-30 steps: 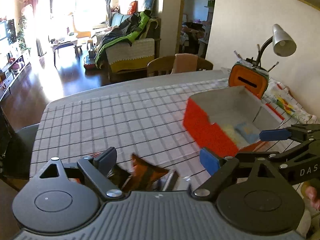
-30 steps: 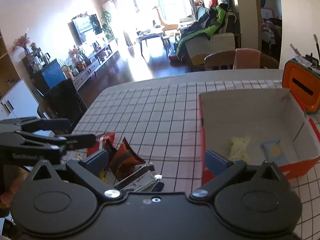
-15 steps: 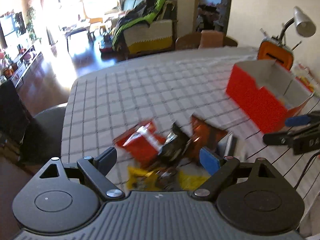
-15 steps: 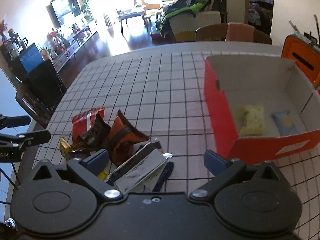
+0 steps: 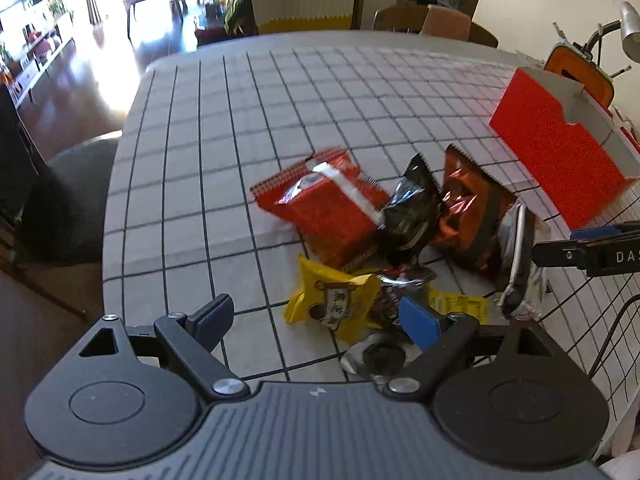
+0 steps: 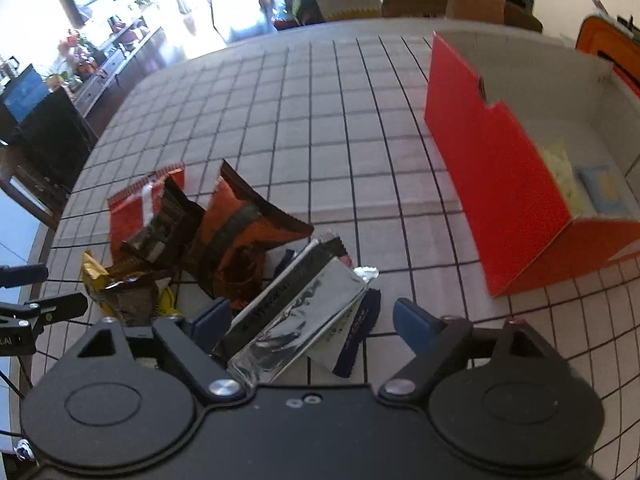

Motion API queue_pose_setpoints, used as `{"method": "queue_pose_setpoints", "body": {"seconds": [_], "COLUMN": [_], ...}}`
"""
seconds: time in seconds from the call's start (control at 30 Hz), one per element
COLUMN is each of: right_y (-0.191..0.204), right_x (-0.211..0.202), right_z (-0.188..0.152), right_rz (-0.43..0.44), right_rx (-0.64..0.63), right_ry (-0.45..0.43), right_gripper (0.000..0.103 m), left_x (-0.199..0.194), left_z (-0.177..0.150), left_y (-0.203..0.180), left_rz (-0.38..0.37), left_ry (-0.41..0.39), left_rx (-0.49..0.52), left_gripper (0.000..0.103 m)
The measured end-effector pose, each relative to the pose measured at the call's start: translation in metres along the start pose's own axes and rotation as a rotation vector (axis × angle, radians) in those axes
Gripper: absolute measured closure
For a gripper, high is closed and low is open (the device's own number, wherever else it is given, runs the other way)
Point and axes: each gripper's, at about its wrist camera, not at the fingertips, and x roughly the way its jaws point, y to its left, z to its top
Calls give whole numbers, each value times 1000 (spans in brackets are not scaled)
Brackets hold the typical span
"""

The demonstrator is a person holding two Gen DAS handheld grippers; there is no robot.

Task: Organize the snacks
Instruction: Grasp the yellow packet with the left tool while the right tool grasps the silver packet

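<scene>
A pile of snack packets lies on the checked tablecloth. In the left wrist view it holds a red packet (image 5: pixel 324 204), a black one (image 5: pixel 412 208), an orange-brown one (image 5: pixel 468 216) and a yellow one (image 5: pixel 336 304). My left gripper (image 5: pixel 316 320) is open just above the yellow packet. In the right wrist view my right gripper (image 6: pixel 312 320) is open over a silver packet (image 6: pixel 300 316). The red box (image 6: pixel 500 184) stands to the right and holds a pale yellow packet (image 6: pixel 560 168) and a blue one (image 6: pixel 604 192).
An orange holder (image 5: pixel 580 72) and a desk lamp (image 5: pixel 628 32) stand behind the box near the wall. Chairs stand at the table's far edge (image 5: pixel 432 24) and left side (image 5: pixel 68 200). The tablecloth (image 5: pixel 280 112) spreads beyond the pile.
Both grippers have tilted down and moved closer to the snack pile. The left one swung left from the box toward the packets. Both stay open.
</scene>
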Motion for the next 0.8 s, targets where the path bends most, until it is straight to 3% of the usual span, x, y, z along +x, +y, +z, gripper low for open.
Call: {"method": "queue_pose_setpoints", "body": {"seconds": [0.07, 0.3, 0.53, 0.8], "right_y": [-1, 6, 8, 8], "right_x": [4, 16, 23, 25], "right_z": [1, 5, 9, 11], "right_rz": [5, -18, -27, -26], "right_rx": [38, 92, 96, 97], "right_ry": [20, 56, 71, 70], "right_gripper": [23, 26, 37, 42], "left_x": [7, 20, 35, 41], "left_z": [1, 0, 4, 10], "left_y": [2, 2, 4, 3], "left_rz": [10, -19, -29, -87], "left_ry": [15, 45, 65, 79], "left_rx": [7, 67, 74, 61], "left_gripper": [13, 15, 30, 52]}}
